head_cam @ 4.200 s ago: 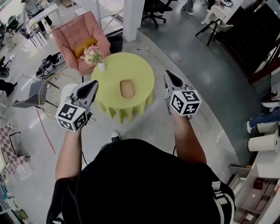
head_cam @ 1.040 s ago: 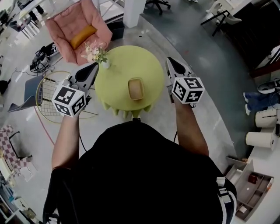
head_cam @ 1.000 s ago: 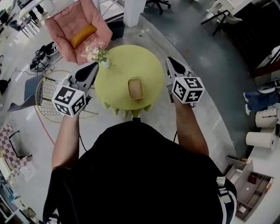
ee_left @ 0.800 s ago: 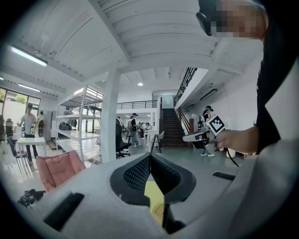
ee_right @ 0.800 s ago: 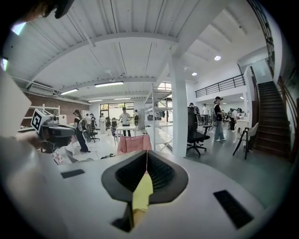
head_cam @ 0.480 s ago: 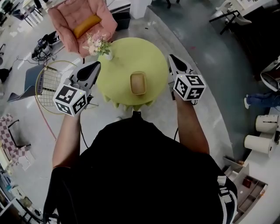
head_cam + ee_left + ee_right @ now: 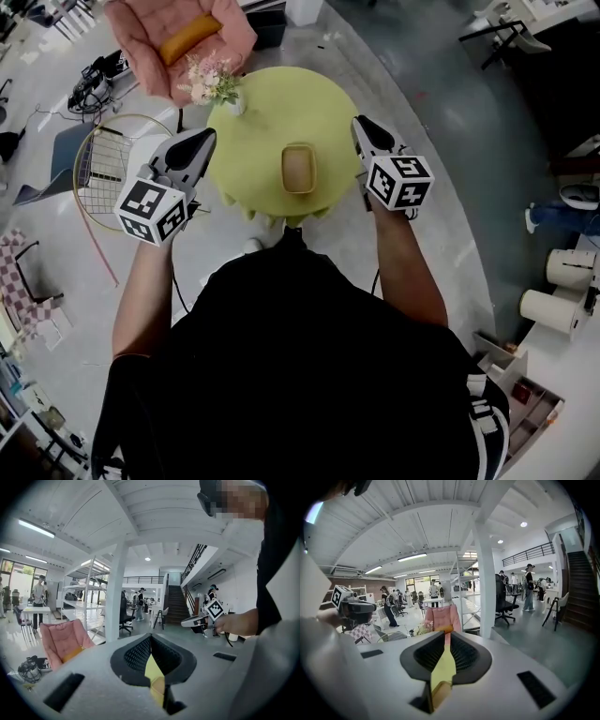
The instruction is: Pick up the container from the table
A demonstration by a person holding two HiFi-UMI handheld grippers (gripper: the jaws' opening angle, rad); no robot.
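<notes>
A tan rectangular container (image 7: 299,170) sits near the middle of the round yellow-green table (image 7: 272,112). My left gripper (image 7: 206,139) hovers off the table's left edge and my right gripper (image 7: 359,125) off its right edge, both apart from the container. In the left gripper view the left gripper (image 7: 151,638) has its tips together with nothing held. In the right gripper view the right gripper (image 7: 446,637) shows a thin slit as its jaws are opening, with nothing between them. Table and container show only as a strip behind the jaws.
A small vase of flowers (image 7: 220,84) stands at the table's far left rim. A pink armchair (image 7: 178,33) lies beyond it, and a wire-frame chair (image 7: 117,159) is on the left. A white column (image 7: 486,583) rises past the table. People stand in the distance.
Table and container have come closer, and now lie between the two grippers. Both grippers have sunk slightly and still flank the table.
</notes>
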